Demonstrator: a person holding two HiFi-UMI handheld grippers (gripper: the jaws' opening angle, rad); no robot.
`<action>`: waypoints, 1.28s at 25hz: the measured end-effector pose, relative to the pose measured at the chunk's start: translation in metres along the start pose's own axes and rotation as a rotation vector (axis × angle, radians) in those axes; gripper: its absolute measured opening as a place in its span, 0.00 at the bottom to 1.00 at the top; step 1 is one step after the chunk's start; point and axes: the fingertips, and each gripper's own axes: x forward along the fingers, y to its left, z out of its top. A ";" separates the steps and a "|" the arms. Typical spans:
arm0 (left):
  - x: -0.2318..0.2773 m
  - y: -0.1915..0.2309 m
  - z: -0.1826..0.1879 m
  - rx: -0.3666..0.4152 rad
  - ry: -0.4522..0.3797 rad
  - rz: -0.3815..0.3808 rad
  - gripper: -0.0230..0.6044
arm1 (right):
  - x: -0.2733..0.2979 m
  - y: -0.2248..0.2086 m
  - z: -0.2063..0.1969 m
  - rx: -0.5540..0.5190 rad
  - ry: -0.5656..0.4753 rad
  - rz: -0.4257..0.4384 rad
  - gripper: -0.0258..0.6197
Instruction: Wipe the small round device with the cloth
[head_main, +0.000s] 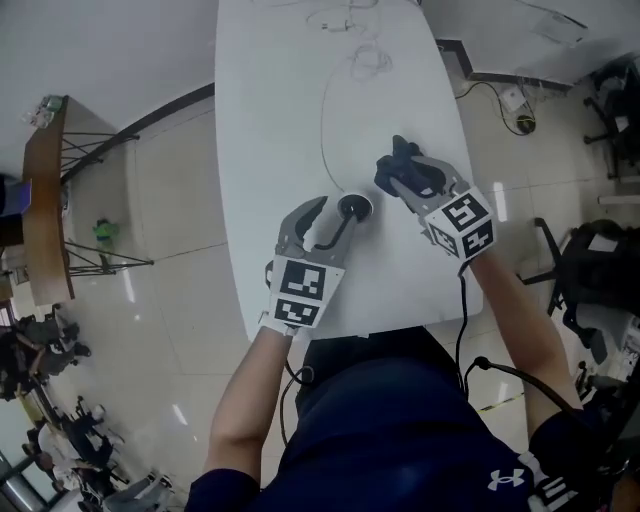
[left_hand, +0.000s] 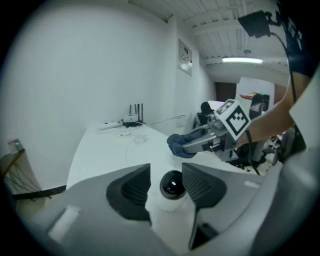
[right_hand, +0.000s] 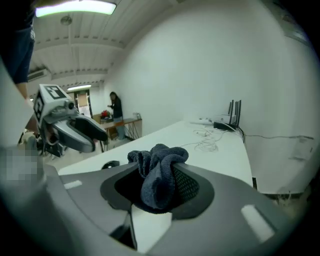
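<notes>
White table (head_main: 270, 150) w/ cables (left_hand: 137, 139), round device (head_main: 355, 207); tile floor (head_main: 170, 200), white wall (left_hand: 75, 75)

The cloth (right_hand: 159, 182) is dark blue terry: matt, soft, rough with small loops. The small round device (left_hand: 172, 186) has a white matt plastic body and a glossy black dome. The worktop (head_main: 280, 110) is white and smooth, with a faint sheen. The left gripper (left_hand: 166, 172) and the right gripper (right_hand: 156, 170) have matt grey plastic shells, and their pads (left_hand: 129, 189) are black and finely ribbed. The floor (head_main: 170, 250) is glossy tile.
</notes>
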 end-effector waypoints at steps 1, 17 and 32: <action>0.002 -0.003 0.003 0.008 0.007 -0.084 0.35 | -0.011 0.009 0.003 0.033 -0.037 -0.006 0.28; 0.037 -0.018 -0.009 0.016 0.148 -0.470 0.17 | -0.012 0.074 -0.032 0.162 -0.126 -0.191 0.29; 0.039 -0.020 -0.009 0.066 0.156 -0.448 0.17 | 0.024 0.097 -0.109 0.051 0.261 -0.293 0.29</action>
